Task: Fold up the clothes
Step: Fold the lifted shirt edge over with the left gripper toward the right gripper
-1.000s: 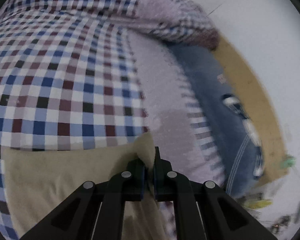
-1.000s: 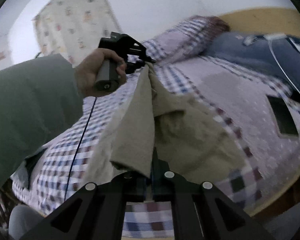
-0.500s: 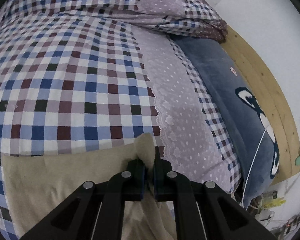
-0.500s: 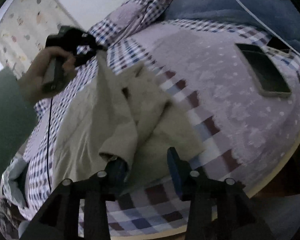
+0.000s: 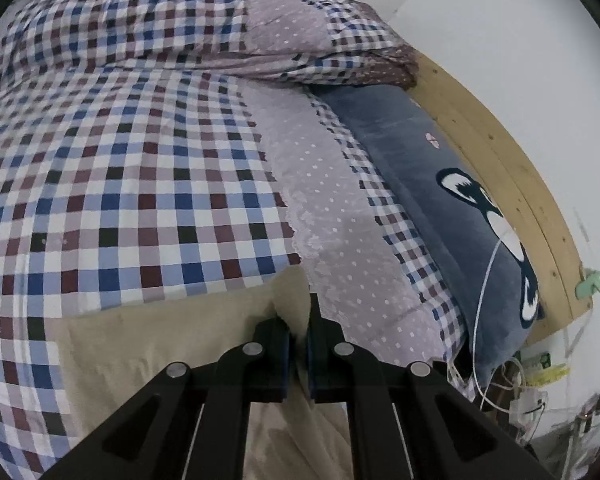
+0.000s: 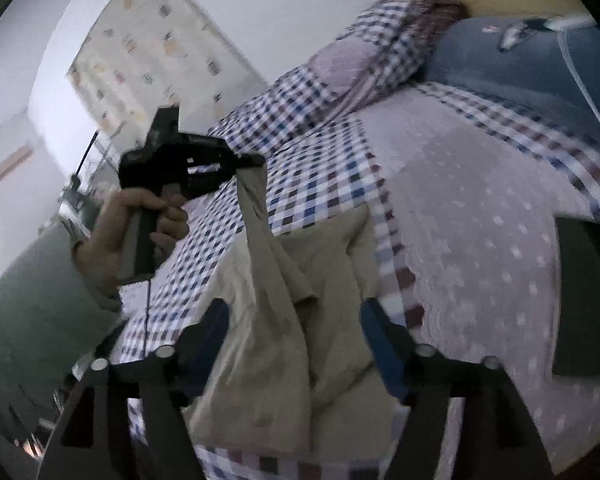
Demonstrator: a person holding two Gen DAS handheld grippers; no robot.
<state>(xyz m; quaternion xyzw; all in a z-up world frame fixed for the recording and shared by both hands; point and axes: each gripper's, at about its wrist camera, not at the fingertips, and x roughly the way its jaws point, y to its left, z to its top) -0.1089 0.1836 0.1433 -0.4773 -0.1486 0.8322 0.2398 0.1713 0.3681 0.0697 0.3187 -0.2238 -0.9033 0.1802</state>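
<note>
Garment (image 6: 276,344) is beige and sits on the checked bedspread (image 5: 132,168), near the bed edge closest to the right camera. Most of it lies in a loose, rumpled heap; one corner is lifted into a taut strip running up to the left gripper (image 5: 298,330).

Left gripper: jaws closed to a narrow gap with a pinch of beige cloth between the pads. Right view confirms it: the left hand (image 6: 140,232) holds that gripper raised above the bed, with the fabric hanging from its tip.

Right gripper (image 6: 294,328): jaws spread wide, nothing between them. It hangs just above the heap, fingers (image 6: 210,320) straddling the bunched middle without a visible grip.

Progress, as a judgement:
- No flat, squared fold visible. Edges are uneven, layers overlap at odd angles, and a flap sticks out near the centre.
- From the left view the cloth below the gripper looks fairly smooth with one straight edge against the checks, so part of it may be laid out.
- Left to do: get the lifted corner and the loose part aligned, flatten it, then make the folds.

Dark phone-like slab (image 6: 584,296) lies on the dotted lilac band (image 5: 332,216), well apart from the garment. Blue pillow (image 5: 440,184) sits by the headboard.
</note>
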